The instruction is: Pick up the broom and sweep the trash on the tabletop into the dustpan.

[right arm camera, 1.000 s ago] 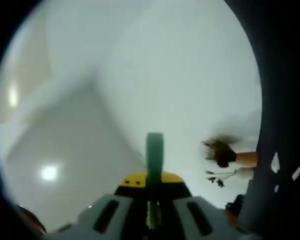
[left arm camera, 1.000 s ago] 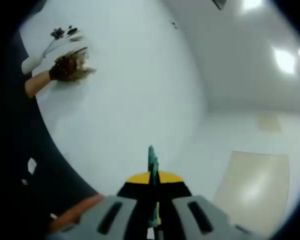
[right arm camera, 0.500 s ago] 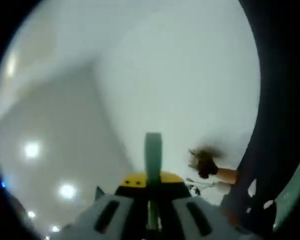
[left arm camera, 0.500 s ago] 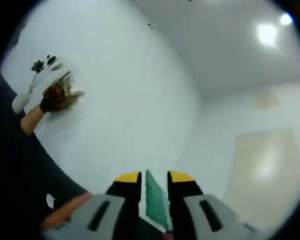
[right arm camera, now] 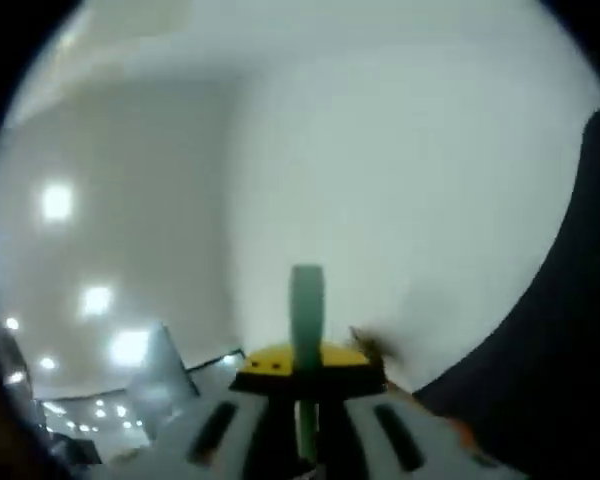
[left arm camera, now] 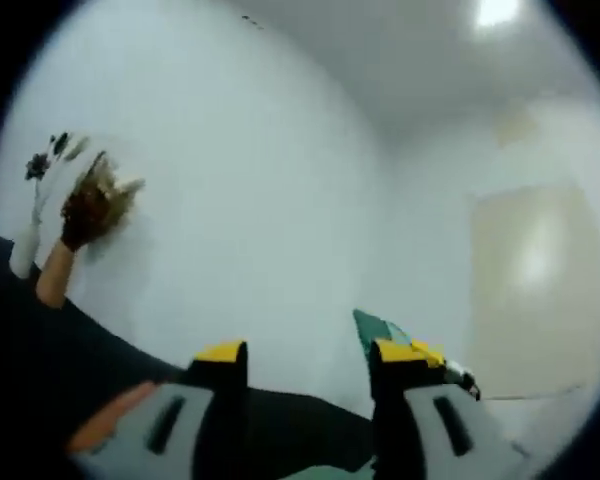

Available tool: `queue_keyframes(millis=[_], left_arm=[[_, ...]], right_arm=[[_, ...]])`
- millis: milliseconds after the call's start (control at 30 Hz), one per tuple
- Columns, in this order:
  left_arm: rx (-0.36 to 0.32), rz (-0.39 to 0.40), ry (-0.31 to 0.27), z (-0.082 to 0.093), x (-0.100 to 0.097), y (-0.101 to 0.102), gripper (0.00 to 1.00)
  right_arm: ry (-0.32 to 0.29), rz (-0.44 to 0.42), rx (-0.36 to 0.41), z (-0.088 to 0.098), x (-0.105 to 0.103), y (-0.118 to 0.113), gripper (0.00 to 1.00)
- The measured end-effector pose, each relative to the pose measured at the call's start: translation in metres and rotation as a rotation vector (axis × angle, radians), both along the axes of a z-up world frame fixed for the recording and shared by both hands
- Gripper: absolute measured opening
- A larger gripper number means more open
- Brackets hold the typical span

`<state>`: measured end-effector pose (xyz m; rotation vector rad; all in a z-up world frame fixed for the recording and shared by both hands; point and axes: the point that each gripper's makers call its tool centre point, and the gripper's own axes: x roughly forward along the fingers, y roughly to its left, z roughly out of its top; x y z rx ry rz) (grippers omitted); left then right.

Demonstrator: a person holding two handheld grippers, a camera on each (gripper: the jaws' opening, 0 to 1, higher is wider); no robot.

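Note:
My left gripper (left arm camera: 312, 352) is open, its yellow-tipped jaws wide apart. A thin green piece (left arm camera: 376, 327) pokes up right at the top of its right jaw; nothing sits in the gap. My right gripper (right arm camera: 306, 362) is shut on a flat green handle (right arm camera: 306, 305) that stands straight up between its jaws. I cannot tell which tool either green part belongs to. A brown bristly tuft (left arm camera: 92, 200) on a tan stem shows at the far left of the left gripper view, and a scrap of brown tuft (right arm camera: 366, 343) peeks out beside the right gripper.
Both views face a white wall (left arm camera: 260, 180) and a ceiling with bright lights (right arm camera: 58, 200). A beige panel (left arm camera: 530, 270) is at the right. A dark shape (left arm camera: 50, 360) covers the lower left of the left gripper view, and a dark shape (right arm camera: 570, 340) the lower right of the right one.
My left gripper has gone from shut on the green piece to wide open, and the piece now sits by its right jaw. Both views have swung; the right gripper keeps its grip.

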<state>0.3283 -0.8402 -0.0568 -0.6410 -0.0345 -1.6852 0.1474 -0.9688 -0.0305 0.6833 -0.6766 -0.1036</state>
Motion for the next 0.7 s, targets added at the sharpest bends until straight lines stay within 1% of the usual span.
queue_keyframes(millis=[67, 100, 133, 200, 233, 267, 300, 367, 433, 467, 500, 567, 633, 667, 700], left_arm=[[0.017, -0.008, -0.016, -0.004, -0.002, -0.005, 0.49], [0.032, -0.016, -0.025, -0.008, -0.003, -0.008, 0.49], [0.055, -0.026, -0.038, -0.013, -0.005, -0.013, 0.49], [0.119, -0.046, -0.104, -0.026, -0.01, -0.023, 0.47], [0.152, -0.058, -0.125, -0.032, -0.012, -0.028, 0.47], [0.16, -0.072, -0.142, -0.034, -0.015, -0.032, 0.47], [0.181, -0.121, -0.171, -0.038, -0.024, -0.035, 0.46], [0.231, -0.21, -0.221, -0.048, -0.043, -0.039, 0.43], [0.244, -0.232, -0.326, -0.055, -0.058, -0.043, 0.43], [0.256, -0.254, -0.377, -0.06, -0.069, -0.046, 0.43], [0.278, -0.286, -0.422, -0.067, -0.08, -0.048, 0.43], [0.306, -0.316, -0.517, -0.078, -0.101, -0.055, 0.44], [0.322, -0.336, -0.583, -0.087, -0.119, -0.062, 0.44], [0.312, -0.344, -0.594, -0.087, -0.129, -0.065, 0.42], [0.268, -0.353, -0.539, -0.08, -0.139, -0.071, 0.39]], right_arm=[[0.031, -0.022, -0.04, 0.0, -0.004, -0.005, 0.04], [0.043, -0.012, -0.058, -0.001, -0.005, -0.005, 0.04], [0.047, -0.005, -0.054, -0.002, -0.006, -0.008, 0.04], [0.069, 0.0, -0.074, -0.007, -0.006, -0.013, 0.04], [0.08, 0.0, -0.082, -0.009, -0.006, -0.015, 0.04], [0.093, -0.003, -0.087, -0.012, -0.007, -0.019, 0.04], [0.099, -0.025, -0.096, -0.014, -0.009, -0.024, 0.04], [0.086, -0.094, -0.101, -0.017, -0.017, -0.037, 0.04], [0.071, -0.164, -0.106, -0.02, -0.026, -0.049, 0.04], [0.075, -0.202, -0.124, -0.021, -0.03, -0.054, 0.04], [0.089, -0.247, -0.134, -0.024, -0.033, -0.06, 0.05], [0.114, -0.299, -0.158, -0.029, -0.039, -0.065, 0.05], [0.146, -0.334, -0.18, -0.033, -0.042, -0.066, 0.05], [0.157, -0.349, -0.186, -0.035, -0.043, -0.067, 0.05], [0.163, -0.354, -0.187, -0.038, -0.044, -0.067, 0.05]])
